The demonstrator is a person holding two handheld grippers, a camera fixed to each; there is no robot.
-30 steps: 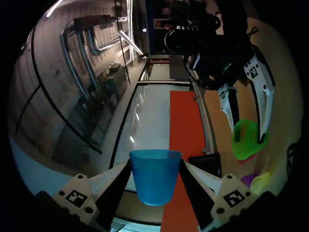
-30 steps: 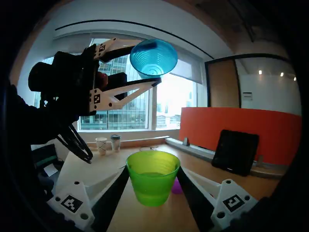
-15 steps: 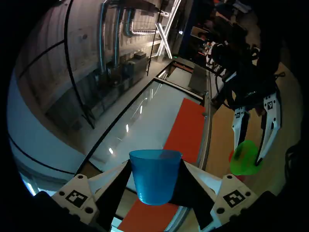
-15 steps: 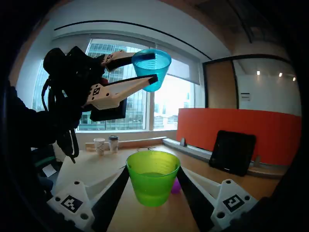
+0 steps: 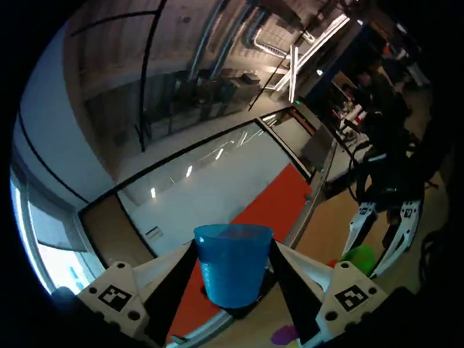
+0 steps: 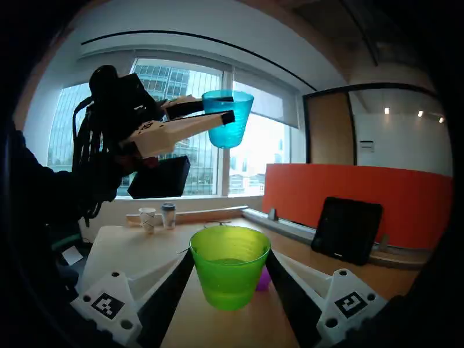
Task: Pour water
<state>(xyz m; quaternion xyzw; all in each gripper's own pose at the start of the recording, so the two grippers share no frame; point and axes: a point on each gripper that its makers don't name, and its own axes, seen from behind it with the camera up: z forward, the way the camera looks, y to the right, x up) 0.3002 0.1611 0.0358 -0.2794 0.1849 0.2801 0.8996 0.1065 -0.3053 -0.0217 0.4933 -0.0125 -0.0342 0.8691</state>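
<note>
Overhead pipes (image 5: 232, 35) and light strips (image 5: 293, 64) cross the ceiling in the left gripper view, which is strongly tilted. Below them run a glass wall (image 5: 220, 185) and an orange partition (image 5: 267, 203).

1. The left gripper (image 5: 233, 255) stands in the foreground, clamped on a blue cup (image 5: 233, 275). Both fingers press on the cup's sides, and the cup's rim faces up in this view.
2. The right gripper (image 5: 364, 264) appears farther off on the right, above the wooden table (image 5: 327, 226). Its two white fingers bracket a green cup (image 5: 361, 258).
3. A purple object (image 5: 284, 334) lies at the lower edge. Its type cannot be determined.

Right gripper view:

1. Large windows (image 6: 191, 156) with buildings beyond form the background. The orange partition lines the right side, with a black tablet (image 6: 346, 230) leaning in front of it.
2. Two paper cups (image 6: 147, 218) stand side by side at the far edge of the table.
3. The right gripper sits in the foreground, closed on the green cup, with both fingers against its walls. The cup is upright over the table and contains a shallow level of liquid.
4. The purple object sits just behind the green cup.
5. The left gripper is raised at the upper left, held by a person in a dark sleeve (image 6: 40, 191). It grasps the blue cup close to upright, higher than the green cup and well apart from it.
</note>
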